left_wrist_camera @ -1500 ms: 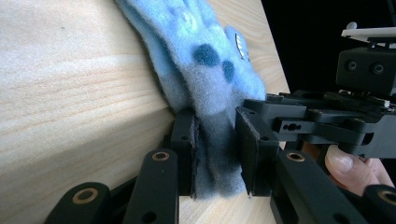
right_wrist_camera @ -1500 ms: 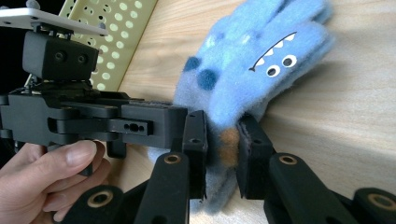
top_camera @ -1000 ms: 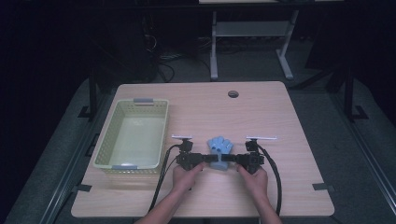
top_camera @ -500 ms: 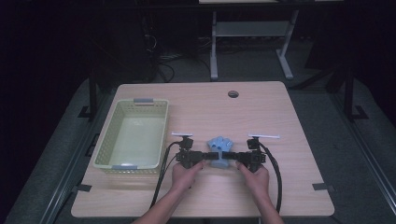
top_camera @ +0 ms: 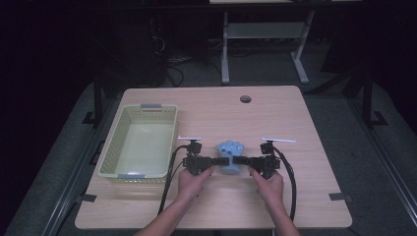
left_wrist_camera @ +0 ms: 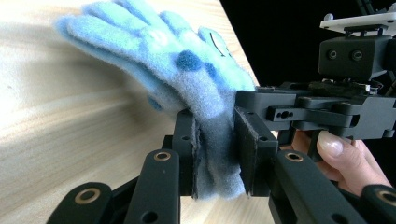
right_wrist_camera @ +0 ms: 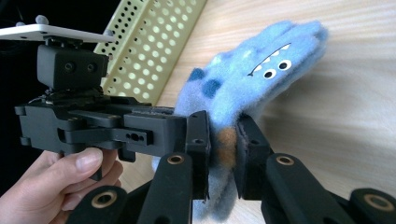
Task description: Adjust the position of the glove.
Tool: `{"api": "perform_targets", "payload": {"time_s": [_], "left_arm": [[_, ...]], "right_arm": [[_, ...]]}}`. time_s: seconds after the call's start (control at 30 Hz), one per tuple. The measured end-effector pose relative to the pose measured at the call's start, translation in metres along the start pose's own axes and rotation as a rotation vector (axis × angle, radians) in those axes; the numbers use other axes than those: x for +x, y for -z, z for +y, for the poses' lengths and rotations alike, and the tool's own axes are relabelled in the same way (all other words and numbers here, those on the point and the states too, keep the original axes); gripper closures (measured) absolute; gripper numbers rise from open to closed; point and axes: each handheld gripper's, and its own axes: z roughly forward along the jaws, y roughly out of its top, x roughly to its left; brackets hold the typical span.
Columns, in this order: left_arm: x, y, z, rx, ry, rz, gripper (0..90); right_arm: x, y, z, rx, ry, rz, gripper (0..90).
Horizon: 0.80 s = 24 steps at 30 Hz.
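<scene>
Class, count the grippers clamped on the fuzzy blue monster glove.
2: the left gripper pinches the fuzzy blue monster glove at its left edge, and the right gripper pinches its right edge.

The blue fleece glove's (left_wrist_camera: 168,60) cuff is disappearing between the left gripper's (left_wrist_camera: 217,154) pads, its hem hiding there; the right gripper (right_wrist_camera: 222,154) is covering the cuff's other side; in the high view, the glove's printed face is showing too small to tell.

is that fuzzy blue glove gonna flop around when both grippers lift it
Probably floppy: the blue glove bunches where the left gripper pinches its cuff. Its fleece looks grippy, so slipping seems unlikely. It looks light; the right gripper clamps it too.
</scene>
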Motion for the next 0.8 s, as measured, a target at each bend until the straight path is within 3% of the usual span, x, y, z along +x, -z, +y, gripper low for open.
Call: {"api": "perform_targets", "payload": {"time_s": [0.6,0.8], "left_arm": [[-0.011,0.022,0.012,-0.031,-0.019,-0.021,70.5],[-0.013,0.027,0.015,-0.028,-0.027,-0.023,70.5]], "right_arm": [[0.027,0.001,0.016,-0.004,0.060,0.005,77.9],[0.033,0.000,0.019,-0.002,0.060,0.003,77.9]]}}
